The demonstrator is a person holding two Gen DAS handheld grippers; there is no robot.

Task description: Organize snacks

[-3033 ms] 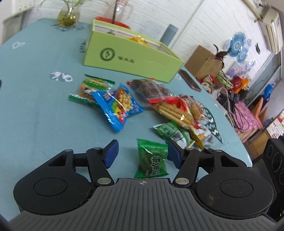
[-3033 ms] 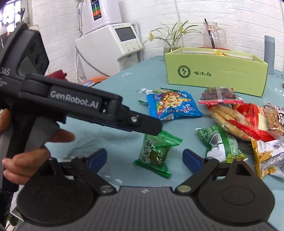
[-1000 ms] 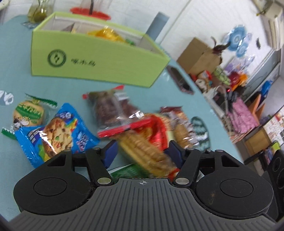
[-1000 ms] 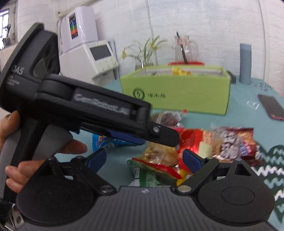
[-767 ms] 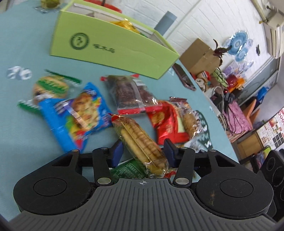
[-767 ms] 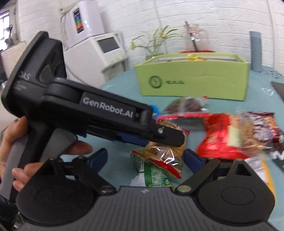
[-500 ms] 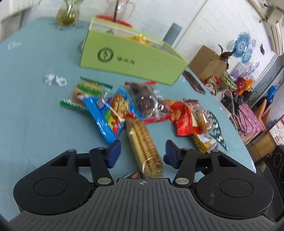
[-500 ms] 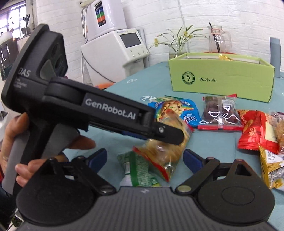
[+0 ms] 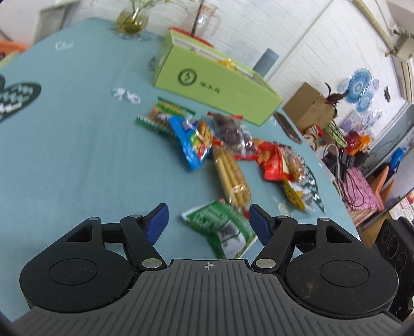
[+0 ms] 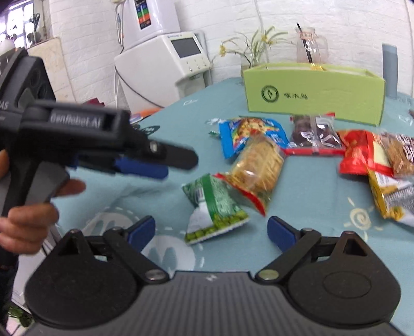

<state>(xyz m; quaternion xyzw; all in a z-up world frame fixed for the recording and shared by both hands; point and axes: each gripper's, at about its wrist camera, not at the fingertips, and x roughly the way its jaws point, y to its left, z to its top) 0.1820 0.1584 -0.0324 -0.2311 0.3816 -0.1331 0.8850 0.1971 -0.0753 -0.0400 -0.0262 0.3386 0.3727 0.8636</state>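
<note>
Loose snack packets lie on the teal tablecloth [image 9: 77, 155] in front of the green box [image 9: 214, 82]. My left gripper [image 9: 208, 223] hovers low with its jaws opening; a green pea packet [image 9: 222, 227] lies on the cloth between the pads, untouched. A clear packet of biscuit sticks [image 9: 230, 175] rests just ahead, its end over the pea packet. In the right wrist view, my right gripper [image 10: 211, 231] stands wide open just short of the pea packet [image 10: 214, 204]. The left gripper [image 10: 176, 161] is at the left, apart from the biscuit sticks [image 10: 258, 165].
Further out lie a blue cookie packet [image 9: 194, 139], a green-edged biscuit packet [image 9: 163, 113], a dark dried-fruit packet [image 9: 233, 131], a red packet [image 9: 274, 160] and a yellow one [image 9: 295, 191]. A vase [image 9: 132, 20] and glass jug [image 9: 204, 15] stand behind the box. A hand [image 10: 28, 219] holds the left gripper.
The left gripper carried the biscuit sticks toward me, let them go and drew back to the left with wider jaws. The sticks now lie against the green pea packet.
</note>
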